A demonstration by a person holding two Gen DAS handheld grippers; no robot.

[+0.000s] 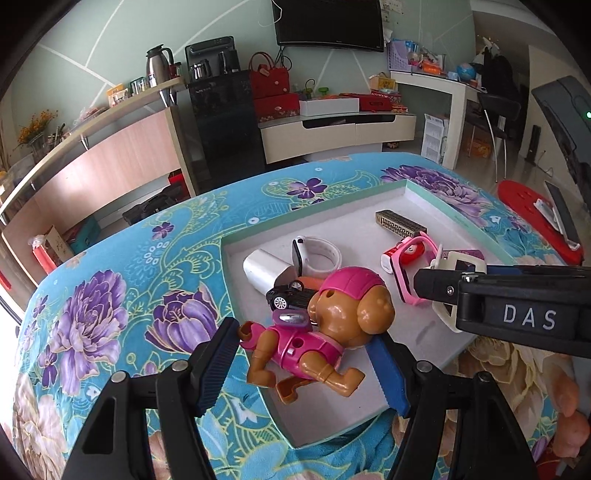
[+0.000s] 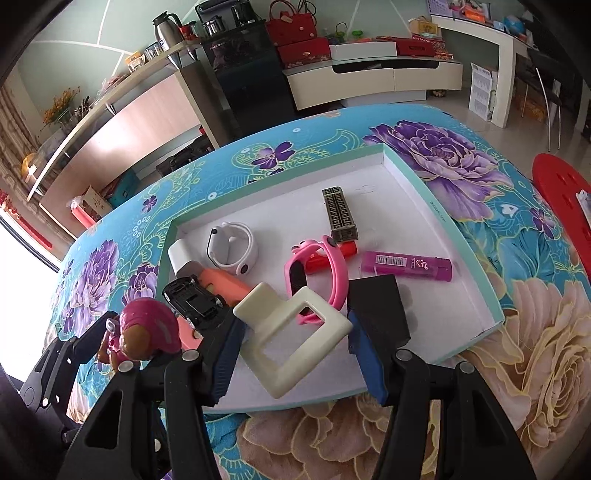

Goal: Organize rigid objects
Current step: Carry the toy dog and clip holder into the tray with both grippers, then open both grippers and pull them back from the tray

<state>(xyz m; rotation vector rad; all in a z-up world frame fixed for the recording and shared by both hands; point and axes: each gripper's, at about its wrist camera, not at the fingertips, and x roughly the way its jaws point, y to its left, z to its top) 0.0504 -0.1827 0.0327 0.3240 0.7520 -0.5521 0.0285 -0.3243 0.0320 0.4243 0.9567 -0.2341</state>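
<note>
Your left gripper [image 1: 303, 363] brackets the dog figure [image 1: 321, 332], pads apart; your right gripper [image 2: 293, 345] brackets the cream frame [image 2: 291, 332], unclenched. Placement step: withdraw both.

Pink-and-brown toy dog [image 1: 325, 328], black toy car [image 2: 194, 297], cream square frame [image 2: 291, 334], pink watch [image 2: 317, 277], white watch [image 2: 231, 247], magenta glue stick [image 2: 406, 266], turquoise cloth with purple flowers [image 1: 122, 295]

- Ahead of you, a pale green wall [image 1: 110, 55] crossed by thin white lines, with a dark television [image 1: 328, 22] mounted high.
- Below it you have a low white media unit [image 1: 336, 134].
- To your left, a long wooden counter [image 1: 110, 162] with a steel flask [image 1: 157, 66].
- Glossy pale floor [image 1: 517, 170] on your right.
</note>
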